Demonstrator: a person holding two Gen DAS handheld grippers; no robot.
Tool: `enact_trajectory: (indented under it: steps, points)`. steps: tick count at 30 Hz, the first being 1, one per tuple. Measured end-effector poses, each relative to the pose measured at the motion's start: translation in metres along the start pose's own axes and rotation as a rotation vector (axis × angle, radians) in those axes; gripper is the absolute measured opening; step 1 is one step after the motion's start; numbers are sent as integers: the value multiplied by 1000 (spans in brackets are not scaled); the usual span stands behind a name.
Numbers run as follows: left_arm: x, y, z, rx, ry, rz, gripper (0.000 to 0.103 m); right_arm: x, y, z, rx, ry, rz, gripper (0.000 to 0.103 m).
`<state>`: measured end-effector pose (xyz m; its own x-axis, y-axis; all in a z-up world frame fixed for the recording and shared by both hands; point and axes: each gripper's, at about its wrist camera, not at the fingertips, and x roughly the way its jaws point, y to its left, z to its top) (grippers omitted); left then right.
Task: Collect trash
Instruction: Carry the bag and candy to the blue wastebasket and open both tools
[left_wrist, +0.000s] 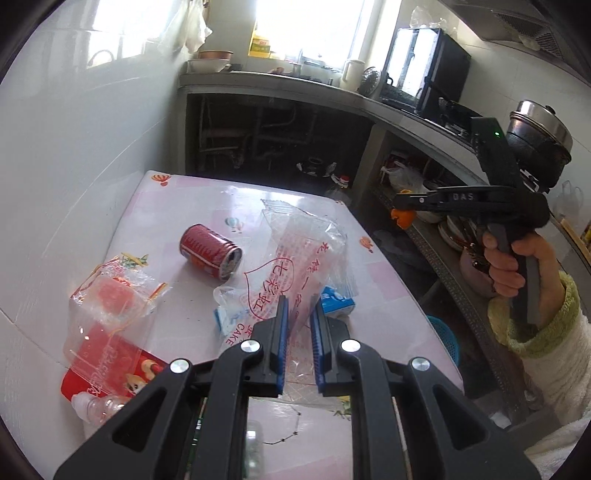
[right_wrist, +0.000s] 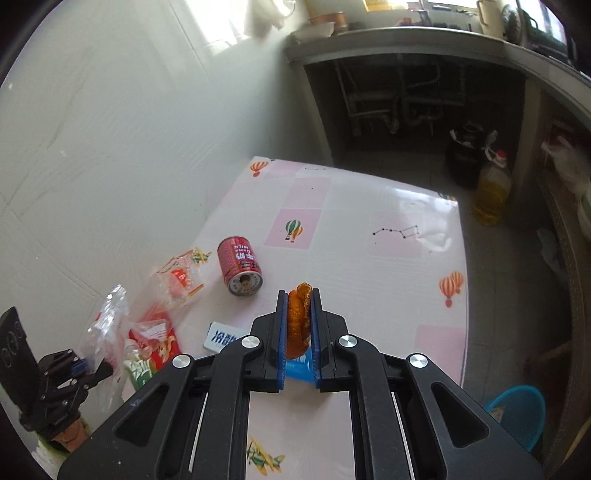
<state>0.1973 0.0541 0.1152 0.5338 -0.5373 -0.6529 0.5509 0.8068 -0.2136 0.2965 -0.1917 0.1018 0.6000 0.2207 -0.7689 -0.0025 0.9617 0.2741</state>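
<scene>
Two claws, each clamped on one piece of trash above the pink patterned table (right_wrist: 369, 221).
My left gripper (left_wrist: 299, 314) pinches a clear printed plastic bag (left_wrist: 295, 251); only my right gripper's (right_wrist: 299, 314) own view shows the orange peel (right_wrist: 297, 317) squeezed in its blue pads. A red drink can (right_wrist: 240, 269) lies on its side near the wall; the blue plastic basket (right_wrist: 521, 413) sits on the floor.
</scene>
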Motion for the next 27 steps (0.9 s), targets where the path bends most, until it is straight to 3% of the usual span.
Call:
enact_trajectory:
  steps: [7,14,21,27]
  points:
    - [19,-72,-8,30,13,-154,11,-89,-61,-88,154,-160,-71,9]
    - [68,-174,-12,87,106,-340,11,-136,-120,-171,347,-252,-231,9]
    - [145,-275,-24,134,296,-451,10,-145,-189,-244,577,-235,-328,9]
    - [235,-332,-40,141,521,-458,10,-129,-252,-288,755,-195,-354,10]
